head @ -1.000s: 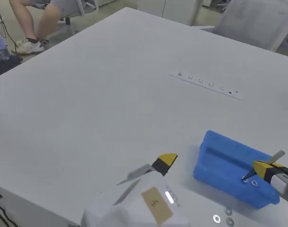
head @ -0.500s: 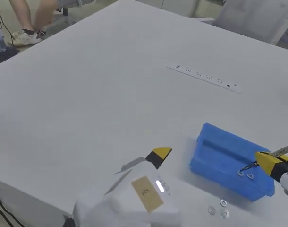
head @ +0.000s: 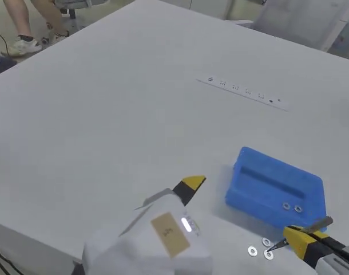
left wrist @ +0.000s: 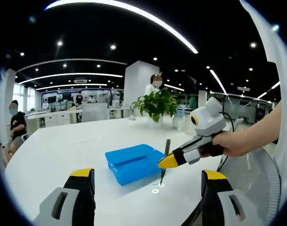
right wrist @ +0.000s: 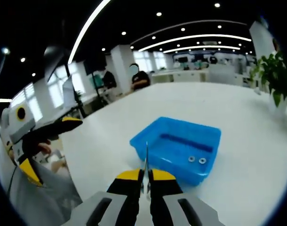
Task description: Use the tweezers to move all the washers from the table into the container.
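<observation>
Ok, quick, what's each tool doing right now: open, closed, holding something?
Left tool: open, holding nothing.
Right tool: closed on the tweezers; whether they hold a washer cannot be told.

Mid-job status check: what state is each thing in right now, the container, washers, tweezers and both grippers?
container: upright, open top.
washers in the container: two, lying flat.
washers on the table: three, loose beside the container.
tweezers: tips down near the table washers.
right gripper: shut on the tweezers.
left gripper: open, empty.
</observation>
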Available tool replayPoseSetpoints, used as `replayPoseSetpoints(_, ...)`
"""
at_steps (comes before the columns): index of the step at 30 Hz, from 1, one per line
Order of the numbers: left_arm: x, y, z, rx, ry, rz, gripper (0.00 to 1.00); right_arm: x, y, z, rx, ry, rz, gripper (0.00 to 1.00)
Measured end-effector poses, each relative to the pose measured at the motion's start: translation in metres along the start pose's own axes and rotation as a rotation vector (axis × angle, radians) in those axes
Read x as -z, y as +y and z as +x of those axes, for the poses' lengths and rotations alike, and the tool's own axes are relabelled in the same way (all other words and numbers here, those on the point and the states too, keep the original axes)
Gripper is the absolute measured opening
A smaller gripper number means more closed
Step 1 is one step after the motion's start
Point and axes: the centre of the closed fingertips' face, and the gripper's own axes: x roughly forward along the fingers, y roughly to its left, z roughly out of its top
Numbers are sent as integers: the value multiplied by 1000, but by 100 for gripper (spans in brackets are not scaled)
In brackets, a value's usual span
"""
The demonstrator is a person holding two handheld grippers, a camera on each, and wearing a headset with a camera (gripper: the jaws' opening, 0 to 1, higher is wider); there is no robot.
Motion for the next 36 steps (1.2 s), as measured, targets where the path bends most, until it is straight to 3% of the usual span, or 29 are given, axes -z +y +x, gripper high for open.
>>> replayPoseSetpoints(5,-3,0,0,2,-13,-3,95,6,-2,4,2,17,1,3)
replayPoseSetpoints(8,-13,-3,-2,19,-67,-22,97,8,-4,4,7,24,-5,3)
replayPoseSetpoints(16,-9,-3,0,15,-38,-4,97,10,1,6,-6,42,-58,3)
replayPoseSetpoints(20,-8,-3,1,14,-30,-1,96,13,2,5,-13,79,-204,3)
replayPoseSetpoints(24,-6,-3,1,15,-24,2,95,15,9,6,-31,99,-299,3)
replayPoseSetpoints(32,-5,-3,1,15,-20,4,95,14,6,9,-21,105,-279,2)
replayPoseSetpoints(36,-5,-3,1,15,-18,2,95,11,1,9,7,97,-211,2)
